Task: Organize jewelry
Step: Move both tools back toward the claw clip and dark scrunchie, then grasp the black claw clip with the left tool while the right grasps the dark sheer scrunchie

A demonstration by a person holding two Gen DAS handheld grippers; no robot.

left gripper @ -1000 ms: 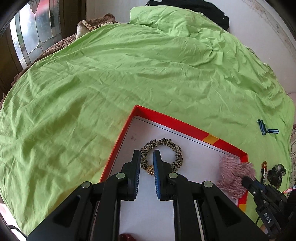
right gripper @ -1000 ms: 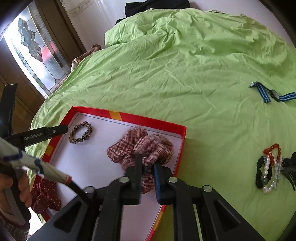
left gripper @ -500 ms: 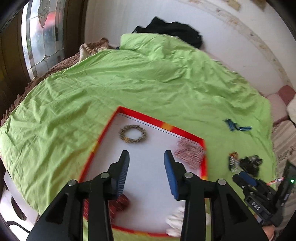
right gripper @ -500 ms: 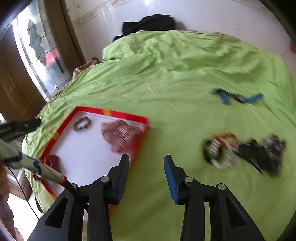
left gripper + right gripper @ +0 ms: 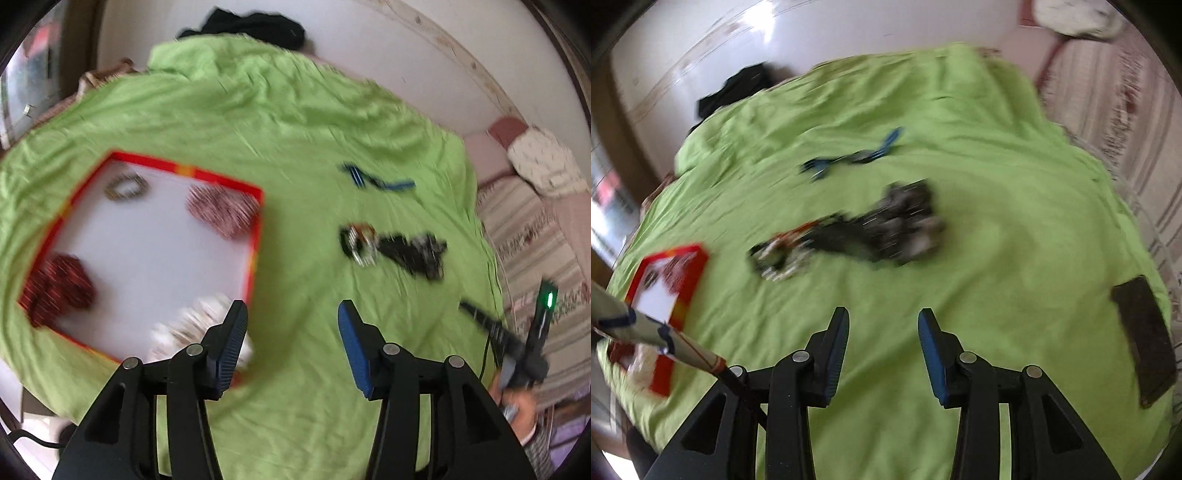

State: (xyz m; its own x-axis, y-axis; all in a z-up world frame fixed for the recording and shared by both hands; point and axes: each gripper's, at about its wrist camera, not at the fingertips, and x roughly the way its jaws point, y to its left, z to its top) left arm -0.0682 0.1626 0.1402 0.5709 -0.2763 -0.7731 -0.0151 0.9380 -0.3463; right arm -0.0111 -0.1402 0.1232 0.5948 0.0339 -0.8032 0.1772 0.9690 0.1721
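A red-rimmed white tray (image 5: 255, 236) lies on the green bedsheet, holding a leopard scrunchie (image 5: 125, 187), a checked pink scrunchie (image 5: 221, 210), a dark red scrunchie (image 5: 61, 284) and a white one (image 5: 192, 328). A pile of bracelets (image 5: 360, 243) and dark jewelry (image 5: 413, 253) lies on the sheet right of the tray; it also shows in the right wrist view (image 5: 871, 232). A blue striped watch (image 5: 376, 179) lies farther back. My left gripper (image 5: 291, 343) is open and empty above the sheet beside the tray. My right gripper (image 5: 882, 350) is open and empty, short of the pile.
A dark phone (image 5: 1145, 332) lies on the sheet at the right. Black clothing (image 5: 251, 27) sits at the bed's far end by the white wall. A striped couch (image 5: 528, 236) stands at the right. The tray's corner (image 5: 690, 280) shows at left in the right wrist view.
Both grippers released their scrunchies in the tray, opened, pulled back and swung right toward the jewelry pile. The views are motion-blurred now.
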